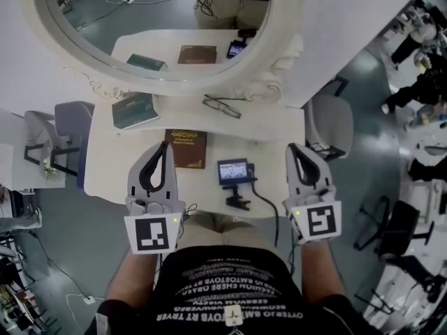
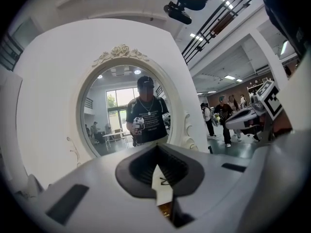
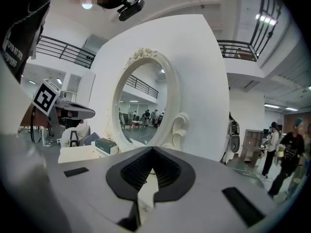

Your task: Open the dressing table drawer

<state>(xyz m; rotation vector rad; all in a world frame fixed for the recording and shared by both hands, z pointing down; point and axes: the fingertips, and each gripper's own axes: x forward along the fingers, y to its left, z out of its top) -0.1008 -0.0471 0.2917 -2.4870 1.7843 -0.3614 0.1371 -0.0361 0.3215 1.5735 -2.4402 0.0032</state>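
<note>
- White ornate dressing-table bench (image 1: pixel 269 149) carries a small black screen (image 1: pixel 232 172).
- Left gripper (image 1: pixel 162 146), at its 9 o'clock: fingers closed, empty.
- Right gripper (image 1: pixel 297 149), at 3 o'clock: fingers closed, empty.

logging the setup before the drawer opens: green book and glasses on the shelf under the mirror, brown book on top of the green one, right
Not quite: the head view shows the brown book lying alone on the lower table top, apart from the green book. The green book and glasses are on the shelf under the mirror.
</note>
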